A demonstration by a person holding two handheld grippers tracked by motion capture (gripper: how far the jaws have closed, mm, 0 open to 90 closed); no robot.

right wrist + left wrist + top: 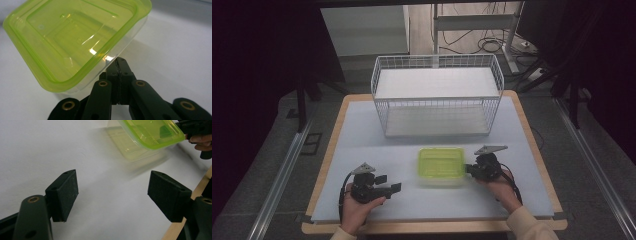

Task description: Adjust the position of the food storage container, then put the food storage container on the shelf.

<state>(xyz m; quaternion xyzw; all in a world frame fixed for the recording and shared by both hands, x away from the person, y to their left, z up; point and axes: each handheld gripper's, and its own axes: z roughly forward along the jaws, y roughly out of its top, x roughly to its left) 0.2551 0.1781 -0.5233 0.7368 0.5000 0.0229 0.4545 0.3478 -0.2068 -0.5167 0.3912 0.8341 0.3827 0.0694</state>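
A clear plastic box with a lime-green lid (441,165) stands in the middle of the table, nearer the front. My right gripper (468,169) is at its right side. In the right gripper view the right gripper (119,62) has its two pads pressed together with nothing between them, and its tip sits against the box (75,37) just under the lid's rim. My left gripper (393,188) rests at the front left, pointing right toward the box and apart from it. Its jaws stand wide, the left gripper (112,187) holding only bare table before the box (150,132).
A white wire basket (437,98) with a shelf inside stands at the back of the table (362,150), its open front facing the box. A wooden edge borders the pale mat. Chair legs, rails and cables lie on the floor beyond.
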